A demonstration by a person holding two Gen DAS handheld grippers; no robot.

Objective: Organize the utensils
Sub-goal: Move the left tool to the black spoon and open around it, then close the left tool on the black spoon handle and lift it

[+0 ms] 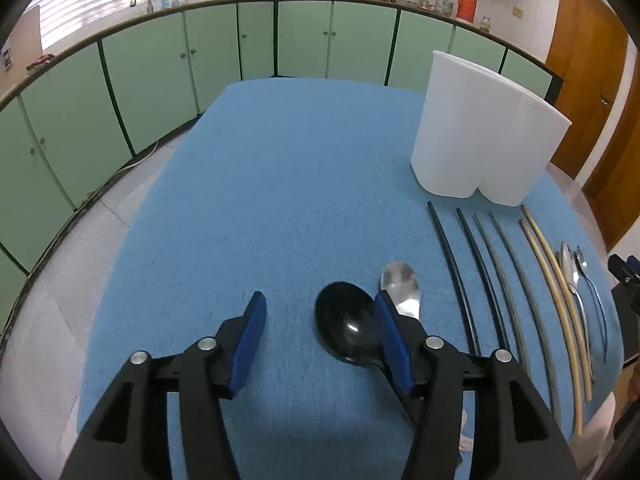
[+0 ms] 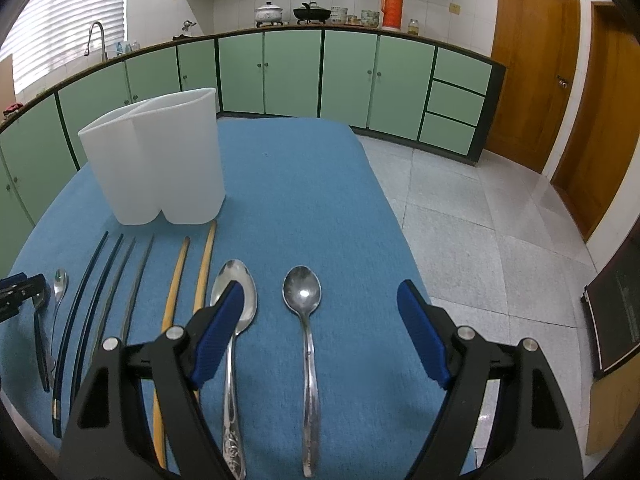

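Note:
My left gripper (image 1: 319,298) hovers open over the blue cloth. A black spoon (image 1: 346,328) lies between its fingers, its bowl close against the right finger (image 1: 394,340), and no pad presses on it. A steel spoon (image 1: 400,284) lies just beyond that finger. My right gripper (image 2: 320,286) is open wide, and a plain steel spoon (image 2: 306,320) lies on the cloth between its fingers, untouched. An ornate steel spoon (image 2: 236,312) sits partly under its left finger (image 2: 218,332). A white two-compartment holder (image 2: 156,160) stands empty behind the row.
Black chopsticks (image 2: 86,292), grey chopsticks (image 2: 128,288) and wooden chopsticks (image 2: 188,280) lie in parallel pairs on the blue cloth (image 2: 300,184). The table edge drops to a tiled floor (image 2: 480,240) on the right. Green cabinets (image 2: 296,72) line the far wall.

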